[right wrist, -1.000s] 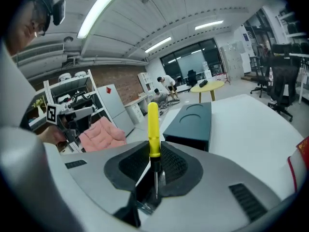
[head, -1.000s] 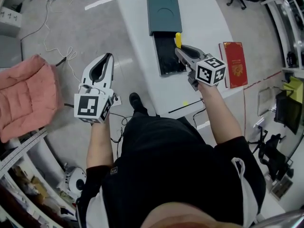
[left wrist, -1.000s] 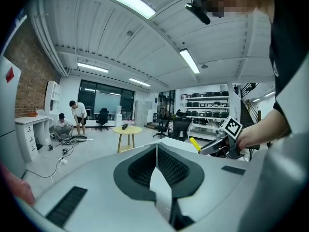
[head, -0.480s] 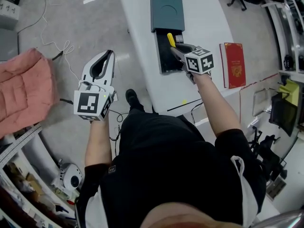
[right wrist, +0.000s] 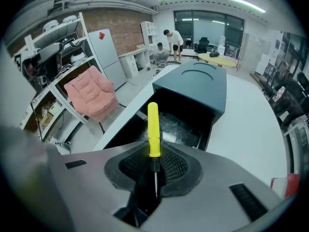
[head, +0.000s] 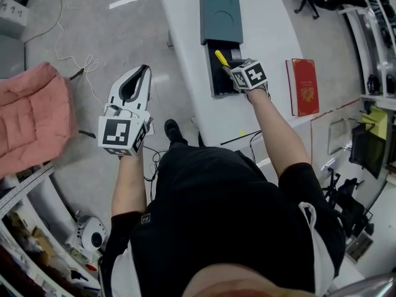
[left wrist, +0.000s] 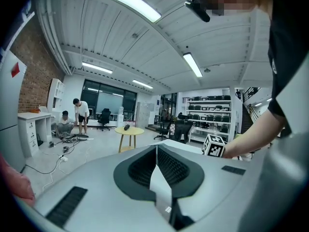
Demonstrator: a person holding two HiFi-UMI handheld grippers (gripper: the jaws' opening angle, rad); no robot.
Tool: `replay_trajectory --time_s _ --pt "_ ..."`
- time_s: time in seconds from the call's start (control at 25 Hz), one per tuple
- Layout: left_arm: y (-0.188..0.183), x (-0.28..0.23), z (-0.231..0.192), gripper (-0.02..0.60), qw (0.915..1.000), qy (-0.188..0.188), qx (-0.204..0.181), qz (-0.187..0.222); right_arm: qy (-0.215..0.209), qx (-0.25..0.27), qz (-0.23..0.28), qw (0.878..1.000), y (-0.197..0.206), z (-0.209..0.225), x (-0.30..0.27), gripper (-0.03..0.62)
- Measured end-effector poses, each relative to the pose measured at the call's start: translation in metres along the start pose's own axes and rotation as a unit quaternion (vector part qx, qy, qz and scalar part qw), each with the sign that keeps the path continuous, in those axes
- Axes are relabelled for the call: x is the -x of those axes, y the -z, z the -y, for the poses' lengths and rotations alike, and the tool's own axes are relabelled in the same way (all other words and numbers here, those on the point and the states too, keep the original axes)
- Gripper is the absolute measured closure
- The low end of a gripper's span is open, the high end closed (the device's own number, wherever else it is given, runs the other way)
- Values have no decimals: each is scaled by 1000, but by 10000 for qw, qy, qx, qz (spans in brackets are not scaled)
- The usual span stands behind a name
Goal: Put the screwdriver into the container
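A screwdriver (right wrist: 153,129) with a yellow handle and dark shaft is clamped in my right gripper (right wrist: 154,164), handle pointing forward. In the head view that screwdriver (head: 221,58) and right gripper (head: 230,70) hang over the open black tray of the dark teal container (head: 220,16) on the white table (head: 266,42). From the right gripper view the container (right wrist: 195,88) has its sliding lid pushed back and its black inside (right wrist: 176,124) lies just below the handle. My left gripper (head: 131,91) is held off the table over the floor, jaws pressed together on nothing (left wrist: 157,175).
A red booklet (head: 302,85) lies on the table right of the container. A pink cushion chair (head: 31,125) stands on the floor at the left, with cables (head: 74,67) nearby. Shelves and office chairs line the room's right side.
My right gripper has carried the screwdriver left and forward, from beside the container's tray to above its open part. The left gripper has stayed put.
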State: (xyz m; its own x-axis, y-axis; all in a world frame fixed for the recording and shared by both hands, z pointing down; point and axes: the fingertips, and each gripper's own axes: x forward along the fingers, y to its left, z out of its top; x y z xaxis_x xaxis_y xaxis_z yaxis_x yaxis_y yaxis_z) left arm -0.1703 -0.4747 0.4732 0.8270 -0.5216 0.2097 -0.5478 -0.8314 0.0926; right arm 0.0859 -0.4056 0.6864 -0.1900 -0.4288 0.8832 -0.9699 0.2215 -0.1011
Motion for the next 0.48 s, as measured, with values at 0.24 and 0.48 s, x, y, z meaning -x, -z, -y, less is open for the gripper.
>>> replay_trajectory --time_s 0.24,0.48 --pt "-3 9 -1 555 9999 82 -16 58 196 176 -465 9986 4 -3 -8 510" --pt "-1 16 0 555 9998 205 7 82 448 262 -717 9961 11 0 -12 510"
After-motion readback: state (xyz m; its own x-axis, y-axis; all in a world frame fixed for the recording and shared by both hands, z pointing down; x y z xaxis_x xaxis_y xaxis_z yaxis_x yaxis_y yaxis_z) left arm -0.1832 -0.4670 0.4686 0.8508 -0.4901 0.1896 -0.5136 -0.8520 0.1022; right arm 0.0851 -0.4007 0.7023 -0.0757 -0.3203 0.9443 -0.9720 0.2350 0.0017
